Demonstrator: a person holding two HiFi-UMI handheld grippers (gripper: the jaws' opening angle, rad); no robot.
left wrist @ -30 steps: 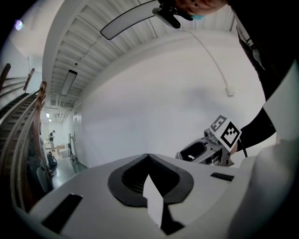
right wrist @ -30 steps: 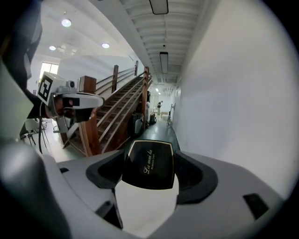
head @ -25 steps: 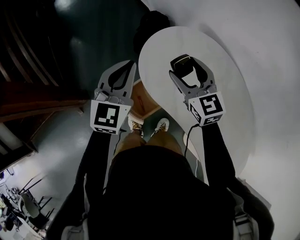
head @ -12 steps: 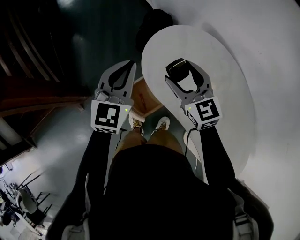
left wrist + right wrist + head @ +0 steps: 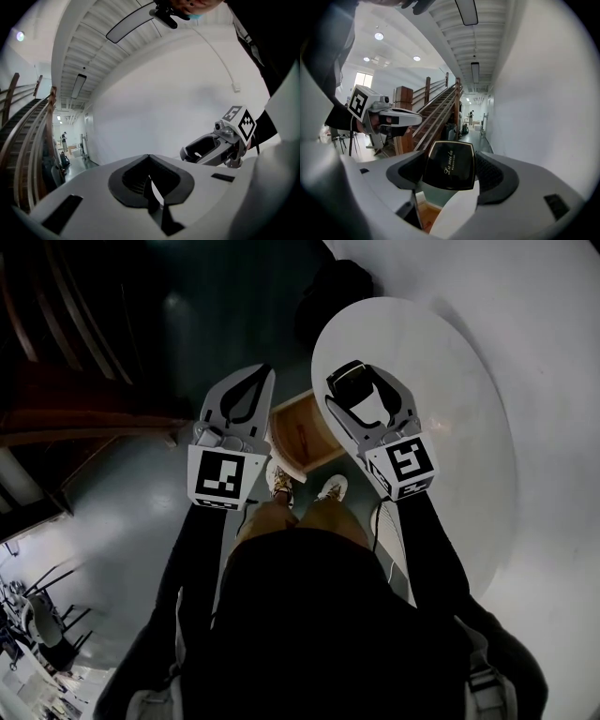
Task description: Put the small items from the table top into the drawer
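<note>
My right gripper (image 5: 354,390) is shut on a small black case (image 5: 352,383) with gold script on its lid (image 5: 450,165), held over the left edge of the round white table (image 5: 441,371). Below and to its left lies the open wooden drawer (image 5: 298,432), also glimpsed under the jaws in the right gripper view (image 5: 427,213). My left gripper (image 5: 247,392) hovers over the dark floor left of the drawer, its jaws shut with nothing between them (image 5: 150,180). The right gripper (image 5: 213,149) shows at the right of the left gripper view.
The person's feet (image 5: 305,488) stand just below the drawer. A wooden staircase (image 5: 436,112) rises beyond the left gripper (image 5: 379,117) in the right gripper view. A white wall (image 5: 164,103) fills the left gripper view. Dark wooden furniture (image 5: 66,381) lies at the left.
The right gripper with the black case has shifted left toward the table's edge near the drawer. More of the open drawer has come into sight. The left gripper has hardly moved.
</note>
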